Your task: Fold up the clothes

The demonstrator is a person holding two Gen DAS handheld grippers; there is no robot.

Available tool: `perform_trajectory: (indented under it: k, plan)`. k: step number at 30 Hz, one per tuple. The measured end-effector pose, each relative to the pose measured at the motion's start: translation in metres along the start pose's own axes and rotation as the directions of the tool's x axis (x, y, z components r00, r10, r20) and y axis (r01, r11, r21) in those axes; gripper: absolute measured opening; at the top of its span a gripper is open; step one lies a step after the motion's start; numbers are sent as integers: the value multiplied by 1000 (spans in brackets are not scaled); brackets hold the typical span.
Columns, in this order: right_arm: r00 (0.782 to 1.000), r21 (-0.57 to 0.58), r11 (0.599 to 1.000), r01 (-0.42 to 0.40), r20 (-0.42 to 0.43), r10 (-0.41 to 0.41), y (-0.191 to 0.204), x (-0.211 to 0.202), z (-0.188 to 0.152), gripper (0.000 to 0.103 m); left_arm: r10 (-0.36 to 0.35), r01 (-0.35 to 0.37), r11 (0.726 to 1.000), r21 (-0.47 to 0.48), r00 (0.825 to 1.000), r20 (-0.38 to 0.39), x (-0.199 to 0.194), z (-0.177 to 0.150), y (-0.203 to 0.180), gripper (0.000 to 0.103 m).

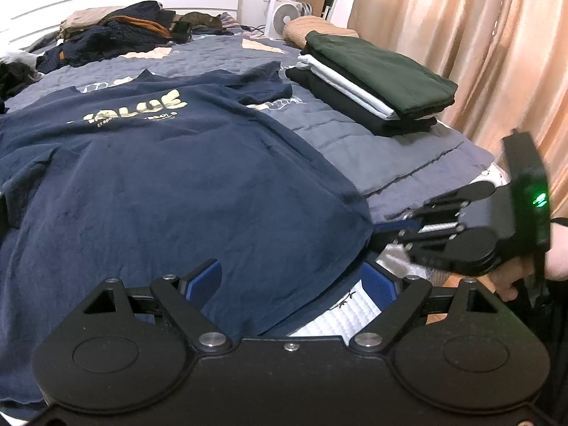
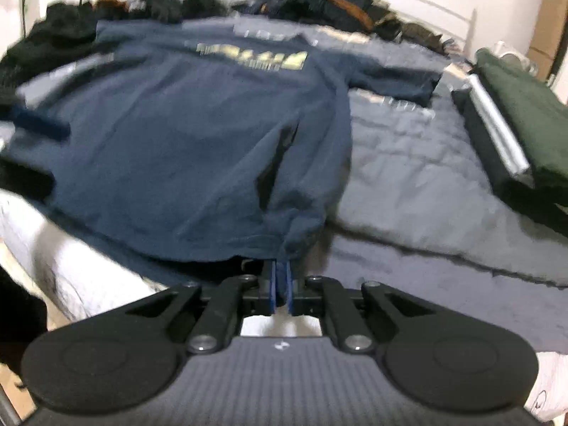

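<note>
Under blur, right gripper pinches navy T-shirt hem, fingertips hidden

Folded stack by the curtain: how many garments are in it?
3 show: a dark green folded garment on top, a white one under it, a black one at the bottom. Thinner layers may be hidden.
</note>
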State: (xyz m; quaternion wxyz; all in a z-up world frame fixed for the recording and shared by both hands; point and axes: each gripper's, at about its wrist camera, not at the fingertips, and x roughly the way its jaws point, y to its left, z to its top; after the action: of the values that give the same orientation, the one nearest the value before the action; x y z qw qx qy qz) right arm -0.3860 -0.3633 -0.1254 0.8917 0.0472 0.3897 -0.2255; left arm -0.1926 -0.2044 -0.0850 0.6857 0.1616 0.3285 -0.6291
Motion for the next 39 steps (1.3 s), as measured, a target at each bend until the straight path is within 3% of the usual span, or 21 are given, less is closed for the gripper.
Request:
perform_trajectory:
  k: [4, 12, 17, 29, 35, 39]
  plan:
    - [996, 88, 996, -6, 92, -2, -12, -29, 6, 5, -2, 2, 1000, 1, 1000, -4, 1, 0, 0, 85]
    - [1000, 134, 991, 5, -6, -5, -19, -44, 2, 4, -10, 10, 1000, 8, 999, -33, 6, -1, -2, 85]
    - [992, 109, 994, 21, -128, -7, -18, -16, -12, 4, -6, 7, 1000, 28, 998, -56, 8, -4, -4, 85]
    - [996, 204, 979, -1, -85, 19, -26, -20, -3, 4, 28, -24, 998, 52, 996, -85, -12, -5, 16, 85]
    - [999, 268, 963, -7, -48, 20, -28, -25, 8, 4, 153, -140, 982, 124, 982, -107, -38, -4, 41, 85]
    - [999, 267, 964, 5, -50, 9, -26, -27, 14, 5, 291, -249, 937, 245, 945, -152, -62, -8, 70, 85]
